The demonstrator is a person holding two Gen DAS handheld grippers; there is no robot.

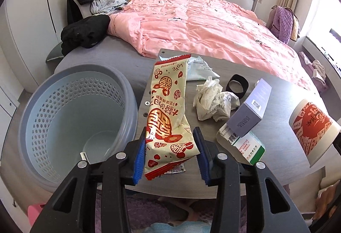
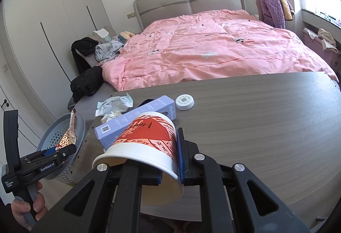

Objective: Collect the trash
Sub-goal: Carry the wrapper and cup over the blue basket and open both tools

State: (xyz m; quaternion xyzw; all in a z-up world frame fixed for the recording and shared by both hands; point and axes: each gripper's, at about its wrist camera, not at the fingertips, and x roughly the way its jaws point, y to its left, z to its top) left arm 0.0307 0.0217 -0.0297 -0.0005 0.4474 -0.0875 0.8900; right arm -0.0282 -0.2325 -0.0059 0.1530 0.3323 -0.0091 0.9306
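My left gripper is shut on the lower end of a cream and red snack wrapper, which stands up between the blue pads, lifted beside the table's left edge. The grey perforated trash basket stands open just left of it. In the right wrist view the wrapper and the left gripper sit over the basket. My right gripper is shut on the rim of a red and white paper cup, which is tilted on its side above the table; one finger is inside it.
On the wooden table lie crumpled tissue, a purple box, a green and white medicine box, a black ring, a plastic packet and a white cap. A bed with a pink duvet is behind.
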